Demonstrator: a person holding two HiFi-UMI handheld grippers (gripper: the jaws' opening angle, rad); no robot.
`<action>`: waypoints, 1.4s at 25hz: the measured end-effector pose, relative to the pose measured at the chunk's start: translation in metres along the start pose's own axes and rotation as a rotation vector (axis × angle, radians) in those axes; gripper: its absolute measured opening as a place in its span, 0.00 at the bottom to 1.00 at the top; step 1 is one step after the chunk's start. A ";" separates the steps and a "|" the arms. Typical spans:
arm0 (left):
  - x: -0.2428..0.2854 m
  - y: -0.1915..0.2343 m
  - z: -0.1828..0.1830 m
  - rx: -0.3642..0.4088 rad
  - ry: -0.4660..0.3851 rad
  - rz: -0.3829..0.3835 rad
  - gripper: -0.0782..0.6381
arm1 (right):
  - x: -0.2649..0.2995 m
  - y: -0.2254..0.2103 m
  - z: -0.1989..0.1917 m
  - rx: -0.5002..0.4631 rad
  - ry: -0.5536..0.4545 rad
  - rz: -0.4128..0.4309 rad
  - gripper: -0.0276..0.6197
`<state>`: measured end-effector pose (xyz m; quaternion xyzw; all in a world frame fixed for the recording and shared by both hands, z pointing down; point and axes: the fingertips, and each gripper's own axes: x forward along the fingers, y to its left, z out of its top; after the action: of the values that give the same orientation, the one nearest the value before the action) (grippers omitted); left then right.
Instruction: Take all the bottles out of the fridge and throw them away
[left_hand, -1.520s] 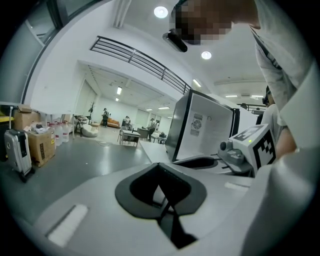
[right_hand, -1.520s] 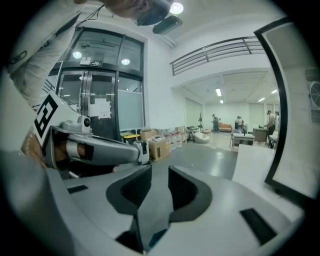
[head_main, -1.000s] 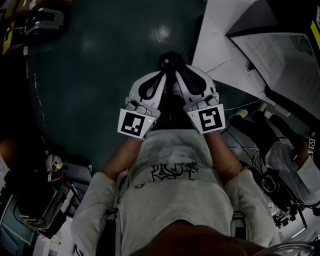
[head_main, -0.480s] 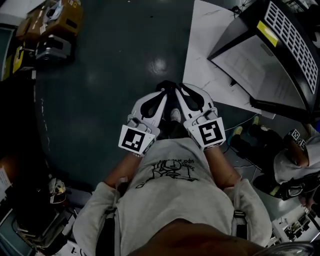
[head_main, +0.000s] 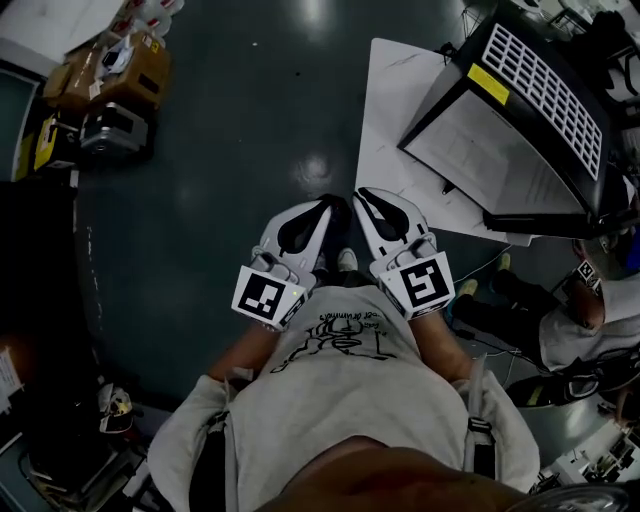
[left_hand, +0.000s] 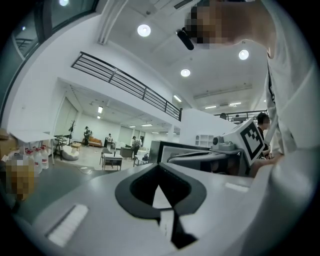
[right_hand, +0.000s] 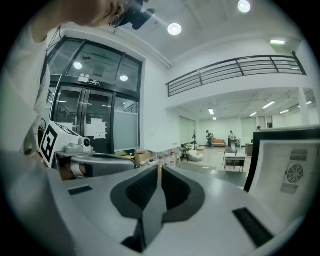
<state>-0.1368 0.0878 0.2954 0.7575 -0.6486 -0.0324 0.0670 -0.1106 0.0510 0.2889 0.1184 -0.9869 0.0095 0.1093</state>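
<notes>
I hold both grippers in front of my chest, above the dark floor. My left gripper (head_main: 330, 200) (left_hand: 159, 167) is shut with nothing in it. The jaws of my right gripper (head_main: 361, 193) (right_hand: 160, 169) are closing and stand almost together, with nothing between them. The black fridge (head_main: 520, 110) (right_hand: 290, 170) stands ahead to the right on a white board (head_main: 390, 110), its door shut. A few small bottles (left_hand: 37, 155) (right_hand: 170, 159) stand far off on the floor by cardboard boxes (head_main: 120, 70). No bottle is near either gripper.
Boxes and a black case (head_main: 110, 130) lie at the upper left. A seated person (head_main: 590, 320) and cables (head_main: 480, 270) are at the right. Desks and people stand far back in the hall (left_hand: 112, 160).
The view has moved forward, so the fridge and the boxes show more fully. The two grippers' tips, close together a second ago, now stand a little apart.
</notes>
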 end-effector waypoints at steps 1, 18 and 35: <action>0.000 -0.001 0.004 0.002 -0.005 -0.004 0.12 | -0.003 0.000 0.004 -0.005 -0.001 -0.001 0.09; 0.011 -0.038 0.042 0.029 -0.038 -0.089 0.12 | -0.044 -0.003 0.049 -0.033 -0.060 -0.007 0.06; 0.023 -0.048 0.043 0.032 -0.039 -0.090 0.12 | -0.050 -0.019 0.052 -0.014 -0.040 -0.039 0.06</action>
<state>-0.0925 0.0701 0.2470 0.7861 -0.6156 -0.0395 0.0407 -0.0696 0.0424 0.2268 0.1368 -0.9865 -0.0019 0.0906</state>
